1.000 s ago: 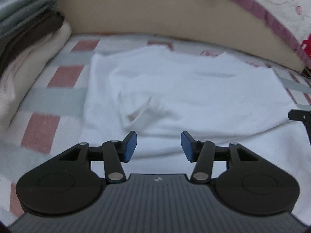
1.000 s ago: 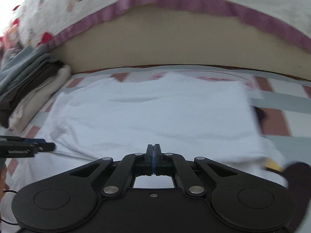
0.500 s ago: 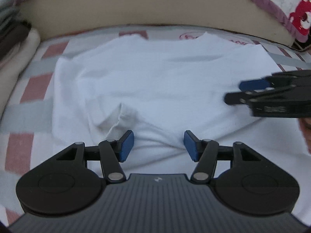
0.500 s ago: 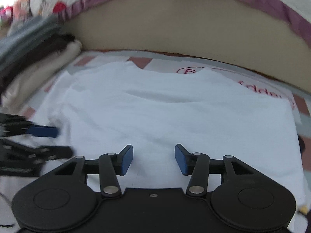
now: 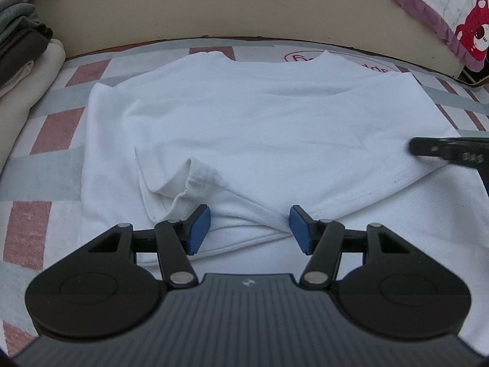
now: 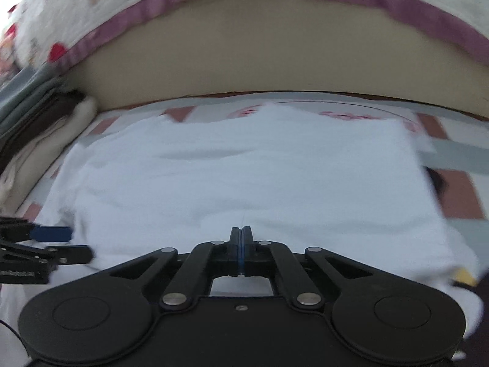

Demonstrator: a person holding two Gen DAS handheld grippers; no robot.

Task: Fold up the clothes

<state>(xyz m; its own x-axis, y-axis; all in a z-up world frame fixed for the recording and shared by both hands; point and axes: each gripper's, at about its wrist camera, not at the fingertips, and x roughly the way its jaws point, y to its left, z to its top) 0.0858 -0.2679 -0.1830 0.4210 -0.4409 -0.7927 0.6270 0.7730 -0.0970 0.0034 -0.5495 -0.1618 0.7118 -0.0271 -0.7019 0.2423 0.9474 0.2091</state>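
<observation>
Left gripper [image 5: 250, 229]: jaws apart, blue pads either side of the near hem of the shirt [image 5: 259, 128]. The pads show no pressing on the cloth; whether they touch it cannot be told.

Right gripper [image 6: 241, 244]: jaws together, pads meeting face to face, having just closed. It sits over the near edge of the shirt; whether any cloth is pinched between the pads cannot be told. In the left wrist view its tip shows at the shirt's right edge.

Shirt: white, lying flat on the mat [image 5: 45, 165], neck opening pointing away from the grippers towards the bed base [image 5: 244, 9]. Both sides are folded in, so the straight side edges run from near to far. Long axis not settled: the folded shape looks about as wide as it is deep. A sleeve is turned in on the left, its cuff raised in a small ridge just beyond the left pad. The hem lies nearest the grippers, doubled in layers.

Mat: checked in pink, grey and white, with a red printed mark partly hidden beneath the collar.

Pile [image 5: 21, 46]: folded clothes in grey, dark brown and cream, stacked at the far left, well apart from the shirt.

Bed base: beige panel along the far side. Above it hangs a quilt [image 5: 452, 3], white with a purple border and a red bear print.
</observation>
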